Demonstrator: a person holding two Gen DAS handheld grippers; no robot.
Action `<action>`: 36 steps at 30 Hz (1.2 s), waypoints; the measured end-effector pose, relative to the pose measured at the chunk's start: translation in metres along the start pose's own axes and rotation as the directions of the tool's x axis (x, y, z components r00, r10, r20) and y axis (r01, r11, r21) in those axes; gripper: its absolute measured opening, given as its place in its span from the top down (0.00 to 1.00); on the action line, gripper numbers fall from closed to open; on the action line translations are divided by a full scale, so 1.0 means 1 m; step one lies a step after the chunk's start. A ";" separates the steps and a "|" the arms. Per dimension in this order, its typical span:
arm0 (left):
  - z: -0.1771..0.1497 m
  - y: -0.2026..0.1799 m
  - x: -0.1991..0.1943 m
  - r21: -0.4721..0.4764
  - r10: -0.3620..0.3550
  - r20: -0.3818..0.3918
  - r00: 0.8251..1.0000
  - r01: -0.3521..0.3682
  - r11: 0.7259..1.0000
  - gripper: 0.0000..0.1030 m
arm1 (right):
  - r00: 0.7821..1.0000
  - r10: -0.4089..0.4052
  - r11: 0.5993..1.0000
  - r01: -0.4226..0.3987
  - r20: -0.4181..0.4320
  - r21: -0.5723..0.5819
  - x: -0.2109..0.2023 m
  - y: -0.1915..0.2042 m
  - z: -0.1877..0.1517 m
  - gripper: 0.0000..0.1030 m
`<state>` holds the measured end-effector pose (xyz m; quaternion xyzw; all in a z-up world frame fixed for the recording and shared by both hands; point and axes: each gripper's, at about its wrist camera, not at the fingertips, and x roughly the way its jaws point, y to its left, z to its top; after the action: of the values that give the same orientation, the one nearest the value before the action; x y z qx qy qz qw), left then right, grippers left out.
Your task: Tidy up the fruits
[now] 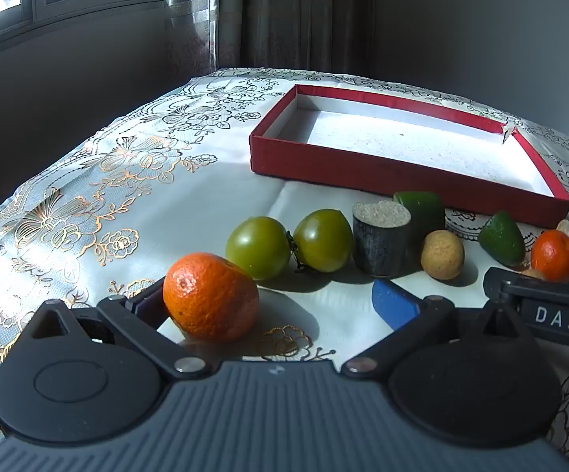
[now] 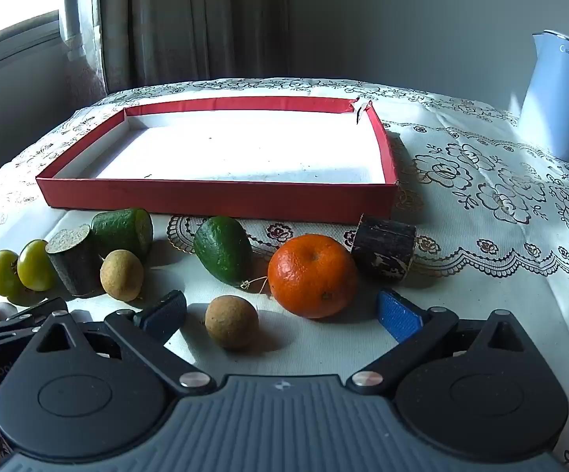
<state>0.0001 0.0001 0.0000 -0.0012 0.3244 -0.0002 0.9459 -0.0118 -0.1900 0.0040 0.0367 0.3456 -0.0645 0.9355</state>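
A row of fruits lies on the tablecloth in front of an empty red box [image 1: 363, 173] [image 2: 221, 198]. My left gripper [image 1: 272, 299] is open, and an orange [image 1: 210, 297] sits between its fingers, against the left one. Beyond are two green tomatoes [image 1: 258, 247], a dark cut cylinder [image 1: 380, 238], a green cut piece [image 1: 422, 206] and a tan round fruit [image 1: 441, 255]. My right gripper [image 2: 282, 314] is open around a tan round fruit [image 2: 231, 321] and just short of a second orange [image 2: 312, 275]. A green avocado [image 2: 223, 249] and a dark cylinder [image 2: 384, 249] lie beside it.
A pale blue kettle [image 2: 555, 98] stands at the back right of the table. The table edge curves off to the left, near a window and curtain. The right gripper's body [image 1: 547, 306] shows at the right of the left wrist view.
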 end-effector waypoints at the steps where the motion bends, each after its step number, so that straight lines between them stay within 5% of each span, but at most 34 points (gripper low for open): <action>1: 0.000 0.000 0.000 0.001 0.000 0.001 1.000 0.000 1.000 0.00 | 1.000 0.000 1.000 0.000 0.000 0.000 0.000 0.000 0.000 0.00; 36: 0.002 0.001 0.003 0.005 0.007 -0.029 1.000 -0.007 1.000 0.00 | 1.000 0.012 1.000 -0.012 0.000 0.002 -0.003 0.001 -0.004 0.00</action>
<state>0.0034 0.0014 -0.0006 0.0020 0.3382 0.0023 0.9411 -0.0166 -0.1879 0.0033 0.0397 0.3453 -0.0592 0.9358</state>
